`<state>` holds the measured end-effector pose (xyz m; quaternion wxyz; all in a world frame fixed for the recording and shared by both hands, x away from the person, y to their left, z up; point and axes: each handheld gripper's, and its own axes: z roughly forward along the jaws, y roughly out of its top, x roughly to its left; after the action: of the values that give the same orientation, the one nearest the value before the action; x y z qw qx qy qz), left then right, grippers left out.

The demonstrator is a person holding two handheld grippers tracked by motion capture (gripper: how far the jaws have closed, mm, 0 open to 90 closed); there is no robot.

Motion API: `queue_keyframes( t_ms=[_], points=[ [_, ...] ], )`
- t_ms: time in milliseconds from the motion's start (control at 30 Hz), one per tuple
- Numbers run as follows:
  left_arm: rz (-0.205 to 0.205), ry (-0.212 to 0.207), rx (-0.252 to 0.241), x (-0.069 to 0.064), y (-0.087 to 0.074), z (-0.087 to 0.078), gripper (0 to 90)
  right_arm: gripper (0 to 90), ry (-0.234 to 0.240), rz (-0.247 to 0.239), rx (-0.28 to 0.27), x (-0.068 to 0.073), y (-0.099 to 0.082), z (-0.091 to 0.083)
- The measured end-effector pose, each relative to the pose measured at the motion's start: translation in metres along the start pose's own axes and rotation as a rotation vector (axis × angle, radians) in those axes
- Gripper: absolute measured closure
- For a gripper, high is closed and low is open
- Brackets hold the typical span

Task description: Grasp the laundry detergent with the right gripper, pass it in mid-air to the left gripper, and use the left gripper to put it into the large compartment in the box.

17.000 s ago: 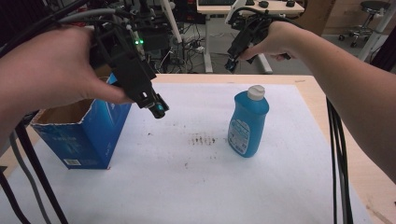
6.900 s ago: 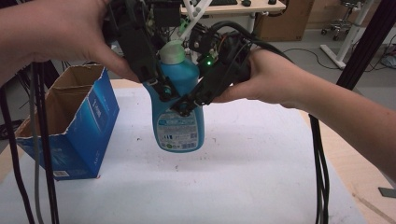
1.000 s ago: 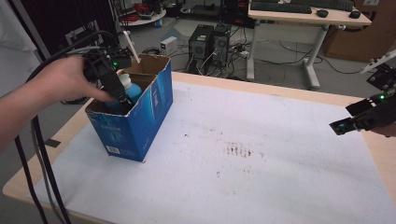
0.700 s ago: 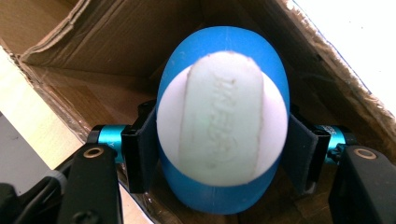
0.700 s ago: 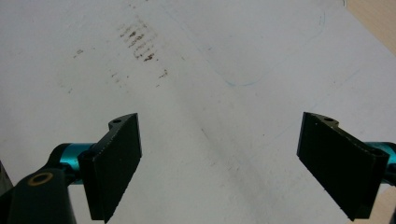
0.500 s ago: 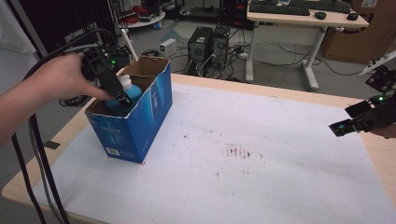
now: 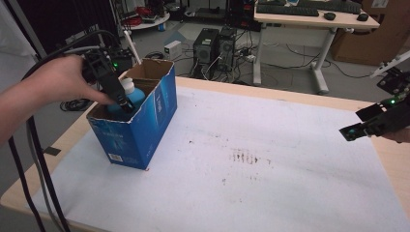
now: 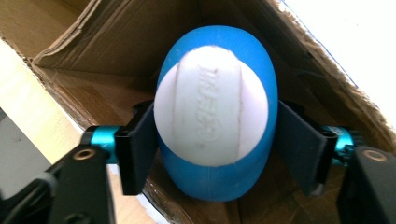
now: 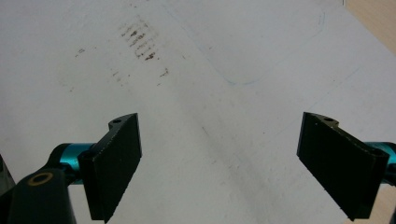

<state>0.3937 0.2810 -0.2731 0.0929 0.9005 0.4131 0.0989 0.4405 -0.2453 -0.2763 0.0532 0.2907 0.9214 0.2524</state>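
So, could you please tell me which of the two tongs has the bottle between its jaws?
The left tongs, down in the blue cardboard box, flank the blue bottle; the right tongs are open over the table.

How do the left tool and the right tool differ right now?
The left tool reaches down into the blue cardboard box with the blue bottle between its jaws, which have just been opening; the right tool hovers wide open over the white table cover, holding nothing. Both have black jaws.

White bottle cap (image 8: 211, 105): embossed lettering across its top, too soft to read. Blue cardboard box (image 7: 145, 123): a small white label with a barcode-like patch near the lower front corner, print too small to read. No other legible text.
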Motion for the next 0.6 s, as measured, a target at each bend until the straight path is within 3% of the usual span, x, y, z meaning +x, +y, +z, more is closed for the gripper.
queue_keyframes(
  t_ms=[267,467,600],
  points=[
    [0.034,0.043,0.011,-0.006,0.004,-0.023,21.9,13.1,0.009,0.020,-0.011,0.001,-0.001,-0.001],
    [0.091,0.086,-0.041,-0.019,0.017,-0.049,19.5,13.1,0.021,0.019,-0.005,0.004,-0.002,0.000],
    [0.152,0.065,-0.087,-0.033,0.033,-0.058,19.5,13.0,0.013,0.037,-0.001,0.004,-0.005,0.001]
  ],
)
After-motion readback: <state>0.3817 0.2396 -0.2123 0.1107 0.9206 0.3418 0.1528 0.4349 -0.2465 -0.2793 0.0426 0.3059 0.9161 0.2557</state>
